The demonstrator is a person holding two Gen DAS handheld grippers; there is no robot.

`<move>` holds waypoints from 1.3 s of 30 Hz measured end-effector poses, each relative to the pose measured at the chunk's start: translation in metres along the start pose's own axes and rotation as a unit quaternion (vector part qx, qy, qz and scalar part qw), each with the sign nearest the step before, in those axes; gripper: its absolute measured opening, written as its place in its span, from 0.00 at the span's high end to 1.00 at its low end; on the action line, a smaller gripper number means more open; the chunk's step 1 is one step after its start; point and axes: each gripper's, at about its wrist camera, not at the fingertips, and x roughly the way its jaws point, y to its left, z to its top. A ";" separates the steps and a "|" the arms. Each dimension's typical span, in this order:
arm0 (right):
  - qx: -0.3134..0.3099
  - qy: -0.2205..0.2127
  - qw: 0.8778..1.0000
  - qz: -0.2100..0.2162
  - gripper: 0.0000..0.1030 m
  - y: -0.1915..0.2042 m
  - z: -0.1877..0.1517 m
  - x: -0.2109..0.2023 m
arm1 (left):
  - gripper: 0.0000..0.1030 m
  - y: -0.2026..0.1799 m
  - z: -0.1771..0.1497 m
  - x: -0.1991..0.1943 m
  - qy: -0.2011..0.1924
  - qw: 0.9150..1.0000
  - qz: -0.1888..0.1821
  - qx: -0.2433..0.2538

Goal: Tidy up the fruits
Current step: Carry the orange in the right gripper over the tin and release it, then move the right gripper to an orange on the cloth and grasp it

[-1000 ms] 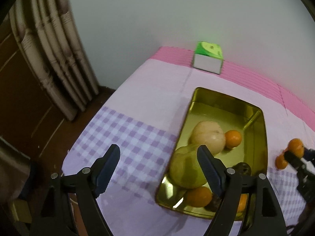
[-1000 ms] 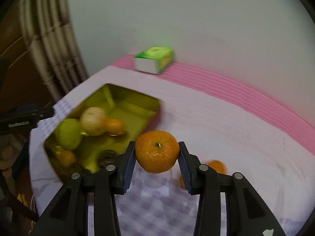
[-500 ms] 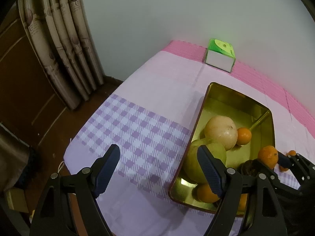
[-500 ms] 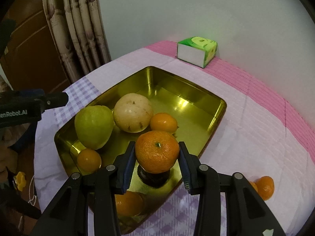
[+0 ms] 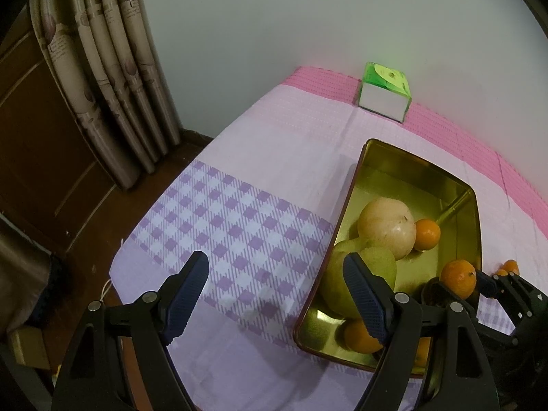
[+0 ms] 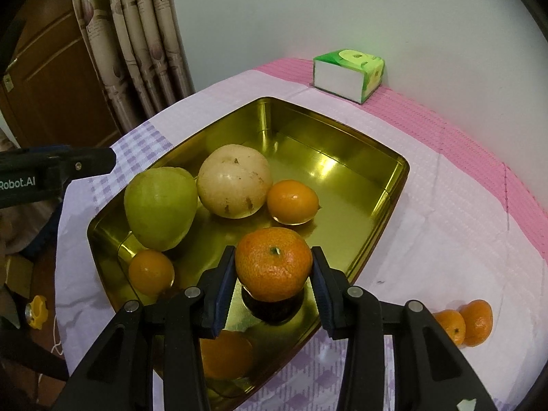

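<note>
While over tray [image 6: 399,185], mandarin [image 6: 273,263] between fingers [image 6: 224,282]

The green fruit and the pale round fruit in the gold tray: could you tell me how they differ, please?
The green fruit is green, smooth and tapered; the pale round fruit is cream, brown-speckled and rounder. The green fruit sits nearer the tray's corner, the pale one nearer its middle. Both lie in the tray, side by side.

Right tongs [image 6: 274,270] pitched downward, pads clamped on load; left tongs [image 5: 275,294] pitched downward, spread wide, empty.
</note>
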 end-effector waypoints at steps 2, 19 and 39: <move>0.000 0.000 1.000 0.001 0.62 0.000 0.000 0.000 | 0.21 0.000 0.000 0.000 0.000 1.000 0.000 0.001; 0.015 -0.022 1.000 0.003 0.52 -0.002 0.001 -0.017 | 0.21 -0.005 -0.002 0.001 -0.002 1.000 0.000 0.006; 0.155 -0.034 0.981 -0.111 0.52 -0.137 -0.040 -0.065 | 0.21 -0.009 -0.002 0.000 -0.002 1.000 0.002 0.011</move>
